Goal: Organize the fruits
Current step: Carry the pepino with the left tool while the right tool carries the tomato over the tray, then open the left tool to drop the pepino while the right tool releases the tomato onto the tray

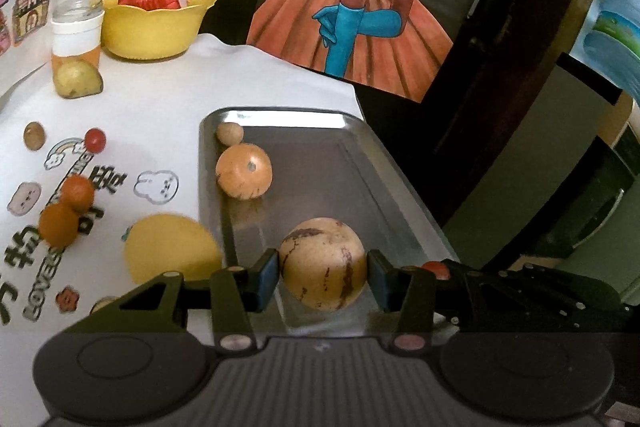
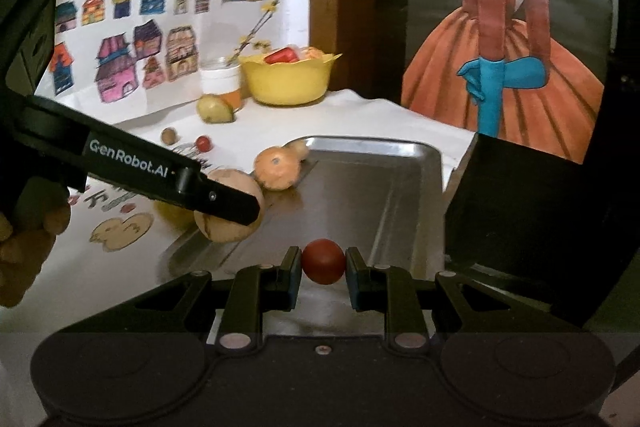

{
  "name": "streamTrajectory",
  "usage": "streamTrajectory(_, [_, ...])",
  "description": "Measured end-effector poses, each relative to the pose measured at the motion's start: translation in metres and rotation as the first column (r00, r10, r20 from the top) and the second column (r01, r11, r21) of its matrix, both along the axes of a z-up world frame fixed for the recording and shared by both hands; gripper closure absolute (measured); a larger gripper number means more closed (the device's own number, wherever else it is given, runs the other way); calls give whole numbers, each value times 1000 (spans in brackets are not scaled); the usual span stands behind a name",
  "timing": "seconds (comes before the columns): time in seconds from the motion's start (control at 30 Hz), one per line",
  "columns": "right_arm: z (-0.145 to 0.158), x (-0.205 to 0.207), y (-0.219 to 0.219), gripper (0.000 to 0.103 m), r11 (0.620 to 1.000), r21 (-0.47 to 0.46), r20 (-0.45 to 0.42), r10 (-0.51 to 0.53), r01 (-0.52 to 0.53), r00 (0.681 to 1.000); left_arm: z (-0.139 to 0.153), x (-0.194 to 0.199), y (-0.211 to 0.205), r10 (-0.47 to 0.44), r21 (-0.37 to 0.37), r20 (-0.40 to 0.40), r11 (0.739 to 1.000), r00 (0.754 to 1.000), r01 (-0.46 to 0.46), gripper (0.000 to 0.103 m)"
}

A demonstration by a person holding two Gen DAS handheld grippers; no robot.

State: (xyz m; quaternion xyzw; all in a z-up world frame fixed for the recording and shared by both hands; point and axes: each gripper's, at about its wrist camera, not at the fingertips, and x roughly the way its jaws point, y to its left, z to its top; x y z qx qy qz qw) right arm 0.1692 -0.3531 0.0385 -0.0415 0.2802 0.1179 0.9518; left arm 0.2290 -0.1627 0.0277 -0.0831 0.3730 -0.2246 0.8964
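Metal tray [image 1: 400,187], on the counter [image 1: 160,99]: holds one orange fruit [image 1: 243,171] and a small tan ball [image 1: 230,133] at its far left wall.
Left gripper [image 1: 323,273]: pinching a large tan streaked fruit [image 1: 322,263] over the tray's near end.
Right gripper [image 2: 323,263]: pinching a small red fruit [image 2: 323,261] above the tray's near edge.
Left of tray, on the counter: yellow fruit [image 1: 170,253], two orange fruits [image 1: 66,209], red berry [image 1: 95,140].

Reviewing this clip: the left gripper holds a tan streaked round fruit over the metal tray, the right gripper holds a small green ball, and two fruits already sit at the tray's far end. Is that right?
Not quite. The right gripper holds a small dark red ball, not a green one, as the right wrist view shows. The rest stands: the left gripper clamps the tan streaked round fruit over the metal tray, with a small beige ball and an orange round fruit at its far end.
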Motion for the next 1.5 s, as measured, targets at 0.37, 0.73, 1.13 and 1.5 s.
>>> streamTrajectory(0.37, [-9, 49, -24, 78, 998, 0, 4, -64, 64, 998, -10, 50, -27, 34, -10, -3, 999, 999, -34, 52])
streamTrajectory(0.73, [-25, 78, -28, 78, 999, 0, -26, -52, 52, 998, -22, 81, -45, 48, 30, -31, 998, 998, -47, 52])
streamTrajectory(1.13, [-27, 90, -34, 78, 998, 24, -26, -65, 65, 998, -25, 93, -48, 83, 31, -24, 996, 996, -82, 51])
streamTrajectory(1.5, [-27, 93, -34, 77, 997, 29, -24, -65, 66, 998, -26, 93, -49, 84, 35, -22, 996, 996, -83, 51])
